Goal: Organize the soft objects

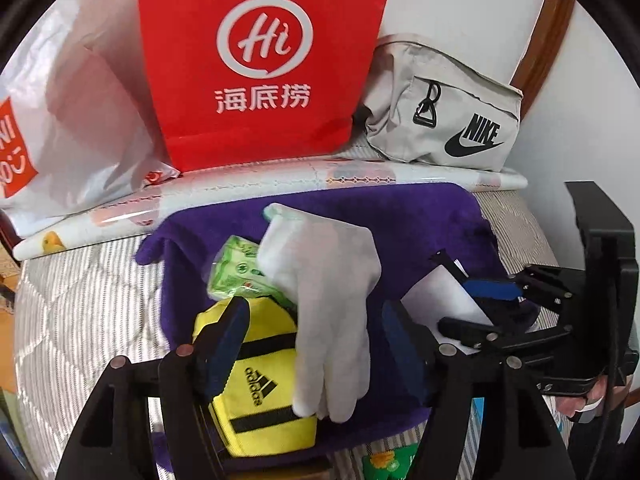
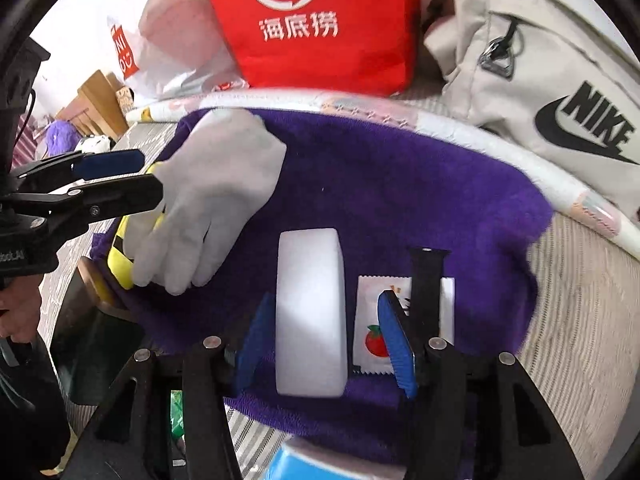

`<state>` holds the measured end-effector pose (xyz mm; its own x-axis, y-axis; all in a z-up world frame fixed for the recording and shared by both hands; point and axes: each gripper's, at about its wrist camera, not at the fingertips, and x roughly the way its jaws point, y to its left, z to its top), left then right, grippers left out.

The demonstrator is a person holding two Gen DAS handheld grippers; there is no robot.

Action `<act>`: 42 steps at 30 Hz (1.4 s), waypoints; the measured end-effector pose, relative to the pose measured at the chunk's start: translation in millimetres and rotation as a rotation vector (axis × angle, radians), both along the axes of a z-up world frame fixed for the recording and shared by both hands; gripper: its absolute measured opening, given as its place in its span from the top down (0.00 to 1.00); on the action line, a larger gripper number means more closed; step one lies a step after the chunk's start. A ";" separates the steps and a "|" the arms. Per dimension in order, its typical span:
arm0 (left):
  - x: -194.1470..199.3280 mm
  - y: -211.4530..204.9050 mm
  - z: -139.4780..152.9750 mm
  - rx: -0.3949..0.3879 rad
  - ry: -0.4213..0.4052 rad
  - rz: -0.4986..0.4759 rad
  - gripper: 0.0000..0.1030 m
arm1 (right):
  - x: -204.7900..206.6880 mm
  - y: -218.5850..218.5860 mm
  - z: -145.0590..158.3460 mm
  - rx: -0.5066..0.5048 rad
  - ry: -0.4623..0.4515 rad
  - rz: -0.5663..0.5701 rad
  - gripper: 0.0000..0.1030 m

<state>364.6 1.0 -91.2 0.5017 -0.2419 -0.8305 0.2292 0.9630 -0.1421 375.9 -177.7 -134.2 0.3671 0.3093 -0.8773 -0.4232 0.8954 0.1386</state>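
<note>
Striped grey quilted bedding (image 1: pixel 92 292) lies under everything, with a purple fleece towel (image 2: pixel 400 184) spread over it as my working patch. Behind the towel stand a red paper bag with a white "Hi" logo (image 1: pixel 260 60), a crinkled white plastic shopping bag (image 1: pixel 76 120) to its left and a beige Nike pouch with a black clip (image 1: pixel 448 120) to its right, all resting on a pale patterned mat (image 1: pixel 280 184).

My left gripper (image 1: pixel 316 328) is released — its blue pads stand on either side of a white cotton glove (image 1: pixel 328 280) without pressing it. The glove drapes over a yellow Adidas pouch with black stripes (image 1: pixel 260 380), and a green printed packet (image 1: pixel 240 268) sits just behind, touching both, so that corner is crowded.

My right gripper (image 2: pixel 328 340) is also let go — a white foam block (image 2: pixel 310 320) stands upright between its pads, with a gap showing on each side. A small white sachet with a tomato picture (image 2: pixel 370 332) lies just beside the block, partly behind my right finger.
</note>
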 end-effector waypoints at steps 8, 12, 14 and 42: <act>-22.4 9.5 6.9 -0.002 -0.002 0.034 0.35 | -26.8 -19.5 27.0 0.073 -0.059 -0.058 0.47; -43.6 9.7 14.2 0.002 -0.029 0.031 0.35 | -50.1 -24.2 40.8 0.097 -0.105 -0.080 0.47; -57.6 9.8 20.3 0.000 -0.062 0.035 0.35 | -64.1 -25.4 47.8 0.107 -0.130 -0.081 0.47; -237.7 102.0 -3.5 -0.090 -0.079 0.179 0.35 | -180.6 72.9 -28.8 -0.074 -0.058 0.158 0.76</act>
<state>126.9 103.1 -94.7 0.6059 -0.2142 -0.7662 0.0695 0.9736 -0.2173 195.3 -104.7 -163.1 0.3693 0.3028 -0.8786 -0.5652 0.8237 0.0464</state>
